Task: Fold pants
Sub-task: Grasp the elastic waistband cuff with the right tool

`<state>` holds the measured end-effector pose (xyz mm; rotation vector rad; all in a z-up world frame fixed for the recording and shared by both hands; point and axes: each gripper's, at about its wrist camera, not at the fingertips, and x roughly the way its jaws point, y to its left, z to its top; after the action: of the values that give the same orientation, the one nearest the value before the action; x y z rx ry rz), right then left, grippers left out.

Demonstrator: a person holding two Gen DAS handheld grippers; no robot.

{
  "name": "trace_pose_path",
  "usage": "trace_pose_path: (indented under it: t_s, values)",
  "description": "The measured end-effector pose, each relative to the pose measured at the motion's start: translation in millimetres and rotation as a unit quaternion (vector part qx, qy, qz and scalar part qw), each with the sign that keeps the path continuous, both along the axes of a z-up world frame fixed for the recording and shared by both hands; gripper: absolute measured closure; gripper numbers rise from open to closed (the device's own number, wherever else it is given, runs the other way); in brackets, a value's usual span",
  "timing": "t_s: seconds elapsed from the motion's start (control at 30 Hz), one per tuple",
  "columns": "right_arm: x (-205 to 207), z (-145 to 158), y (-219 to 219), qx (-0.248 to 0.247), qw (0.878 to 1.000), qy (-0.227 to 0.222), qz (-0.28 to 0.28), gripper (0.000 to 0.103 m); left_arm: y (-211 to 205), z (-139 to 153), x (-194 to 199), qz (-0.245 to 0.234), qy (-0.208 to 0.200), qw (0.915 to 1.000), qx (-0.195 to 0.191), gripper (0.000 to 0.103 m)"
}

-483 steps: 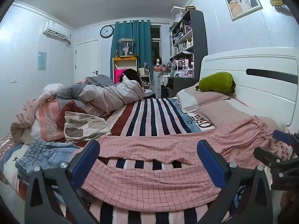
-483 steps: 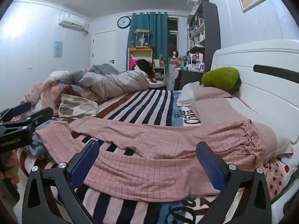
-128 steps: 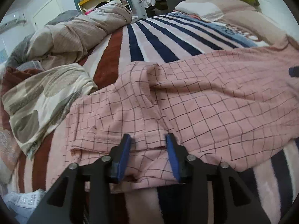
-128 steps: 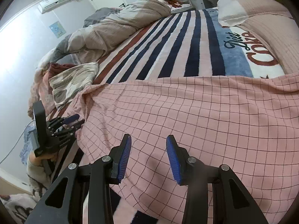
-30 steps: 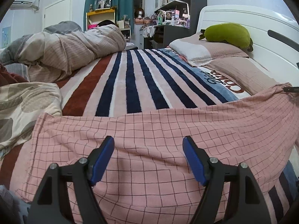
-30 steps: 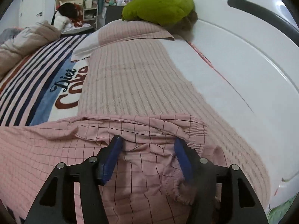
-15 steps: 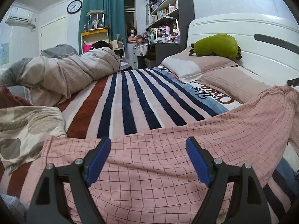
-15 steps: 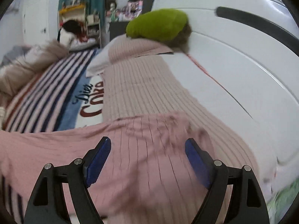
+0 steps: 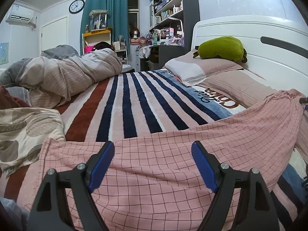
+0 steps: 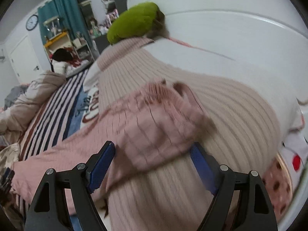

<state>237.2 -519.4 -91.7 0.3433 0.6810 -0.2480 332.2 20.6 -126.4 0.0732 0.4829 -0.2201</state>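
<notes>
Plainly, one pink checked pants (image 9: 173,163) lies across two pillows (image 9: 202,67), both grippers' fingers (image 9: 102,163) spread, grasping nothing.

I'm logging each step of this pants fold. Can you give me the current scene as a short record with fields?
garment: pink checked pants, spread across the striped blanket
waistband end: on the ribbed pillow
left gripper: open, above the pants, nothing held
right gripper: jaws closing, pads not pressing cloth
nearby: green plush by the headboard
</notes>
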Motion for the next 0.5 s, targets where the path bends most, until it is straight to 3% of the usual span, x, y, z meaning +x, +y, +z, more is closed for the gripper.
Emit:
trace_pose_path:
  t_s: [0.07, 0.23, 0.33, 0.5]
  values:
    - [11, -2, -5, 0.004, 1.000, -0.016, -0.005, 0.035, 0, -1, 1, 0.001, 0.001, 1.0000, 0.000, 0.024]
    - [32, -4, -9, 0.002, 1.000, -0.023, -0.016, 0.075, 3, -3, 4, 0.004, 0.009, 0.9999, -0.001, 0.024]
    - [35, 5, 3, -0.020, 0.999, -0.027, -0.015, 0.083, 7, -2, 6, 0.008, 0.014, 0.9999, -0.005, 0.024]
    - [41, 31, 35, -0.050, 0.998, -0.034, 0.016, 0.085, 22, -1, 12, 0.026, 0.028, 0.9991, -0.016, 0.023]
